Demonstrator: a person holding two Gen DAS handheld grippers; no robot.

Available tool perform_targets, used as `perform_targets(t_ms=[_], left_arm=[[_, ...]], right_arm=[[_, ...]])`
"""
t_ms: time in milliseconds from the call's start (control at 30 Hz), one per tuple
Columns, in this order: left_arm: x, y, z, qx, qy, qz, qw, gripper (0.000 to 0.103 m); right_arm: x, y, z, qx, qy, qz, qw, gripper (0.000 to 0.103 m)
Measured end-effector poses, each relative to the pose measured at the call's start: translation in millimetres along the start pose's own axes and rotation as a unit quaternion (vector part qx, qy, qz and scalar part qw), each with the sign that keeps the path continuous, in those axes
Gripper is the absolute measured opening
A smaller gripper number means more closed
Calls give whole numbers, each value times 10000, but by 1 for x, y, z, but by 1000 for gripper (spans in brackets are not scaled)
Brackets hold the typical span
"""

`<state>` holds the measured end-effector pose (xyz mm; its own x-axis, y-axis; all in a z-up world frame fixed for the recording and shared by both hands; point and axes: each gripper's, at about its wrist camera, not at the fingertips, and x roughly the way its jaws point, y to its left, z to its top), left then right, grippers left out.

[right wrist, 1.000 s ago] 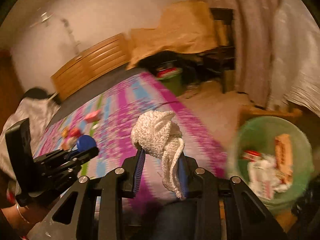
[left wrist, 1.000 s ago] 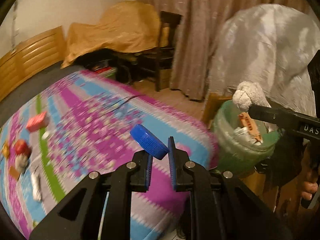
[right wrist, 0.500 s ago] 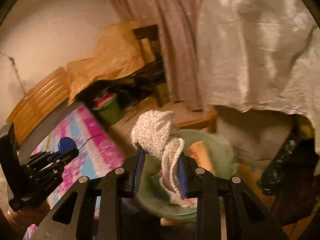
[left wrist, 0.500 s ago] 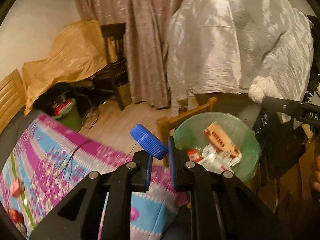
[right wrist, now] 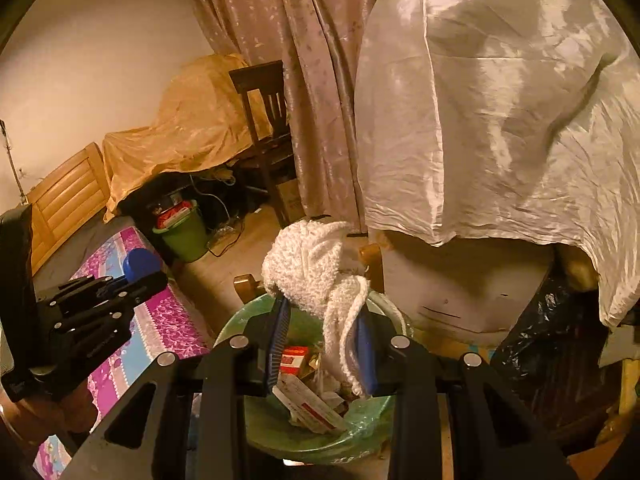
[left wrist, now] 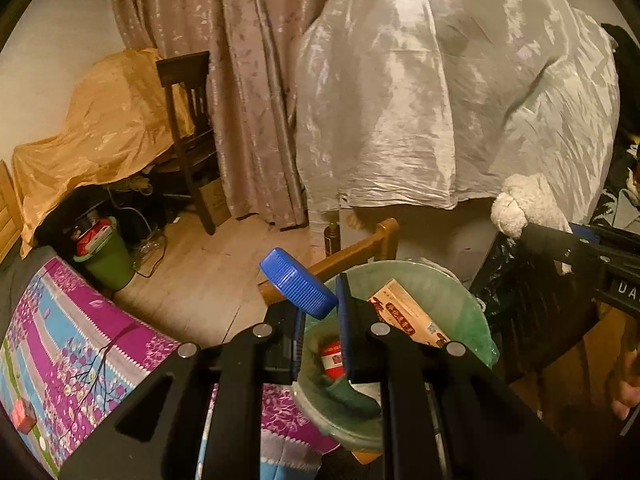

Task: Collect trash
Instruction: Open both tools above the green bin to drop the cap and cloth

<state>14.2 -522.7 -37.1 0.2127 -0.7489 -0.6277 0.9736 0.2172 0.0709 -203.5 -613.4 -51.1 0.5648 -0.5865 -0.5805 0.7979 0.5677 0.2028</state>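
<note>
Both tongs hover over the bin [right wrist: 360, 420], clenching blue cap [left wrist: 298, 282] and white cloth [right wrist: 316, 272]

Left tool [left wrist: 318, 316] matte black with silver screws, blue ribbed pads [left wrist: 343, 320], right tool [right wrist: 320, 344] alike, white lettering

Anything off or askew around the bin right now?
Nothing spilled or damaged. Only quirk: the blue bottle cap sits tilted at the very tips of the left gripper, pinched by its edge. The white knitted cloth is clamped in the right gripper, over the green trash bin.
</note>
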Motion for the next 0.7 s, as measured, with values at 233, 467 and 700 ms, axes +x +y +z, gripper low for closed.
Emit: perform_targets(t_ms=[233, 467, 700], left_arm=[[10, -5, -8, 135, 150, -136, 9997, 13], [12, 6, -10, 1, 181, -341, 9993, 13], [18, 1, -10, 19, 214, -434, 9988, 13]], right_arm=[[2, 1, -3, 3, 98, -83, 9999, 32], [11, 9, -8, -127, 342, -54, 9993, 32], [19, 11, -10, -142, 481, 54, 9987, 32]])
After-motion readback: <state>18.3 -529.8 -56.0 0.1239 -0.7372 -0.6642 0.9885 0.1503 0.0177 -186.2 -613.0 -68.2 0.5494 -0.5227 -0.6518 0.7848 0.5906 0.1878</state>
